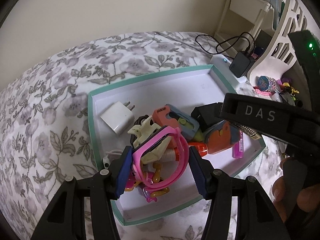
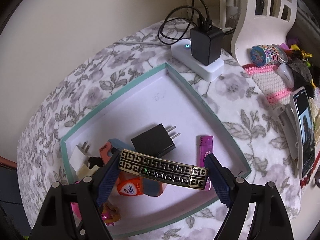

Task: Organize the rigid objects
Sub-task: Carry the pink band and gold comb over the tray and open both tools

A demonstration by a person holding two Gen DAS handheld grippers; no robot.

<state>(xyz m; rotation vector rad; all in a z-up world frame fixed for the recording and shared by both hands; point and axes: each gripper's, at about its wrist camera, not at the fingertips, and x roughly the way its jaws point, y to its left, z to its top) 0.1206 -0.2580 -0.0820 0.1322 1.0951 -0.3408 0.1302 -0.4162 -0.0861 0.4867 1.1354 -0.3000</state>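
Observation:
In the left wrist view my left gripper point(image 1: 160, 156) is shut on a pink wristwatch point(image 1: 181, 150), its loop spanning the blue pads above a teal-rimmed white tray point(image 1: 91, 120). Under it lie a cream hair claw point(image 1: 144, 132), orange and grey-blue toys point(image 1: 174, 118) and a white charger point(image 1: 118, 118). In the right wrist view my right gripper point(image 2: 162, 165) is shut endwise on a black-and-gold patterned bar point(image 2: 160, 168), held over the tray point(image 2: 192, 88). Below sit a black charger point(image 2: 154, 142) and a purple lighter point(image 2: 206, 144).
A floral cloth point(image 2: 240, 124) covers the surface. Behind the tray stands a white power strip point(image 2: 208, 70) with a black adapter and cable. To the right are a white openwork chair back point(image 2: 260, 20), a crocheted mat point(image 2: 268, 80), a phone point(image 2: 304, 132) and small trinkets.

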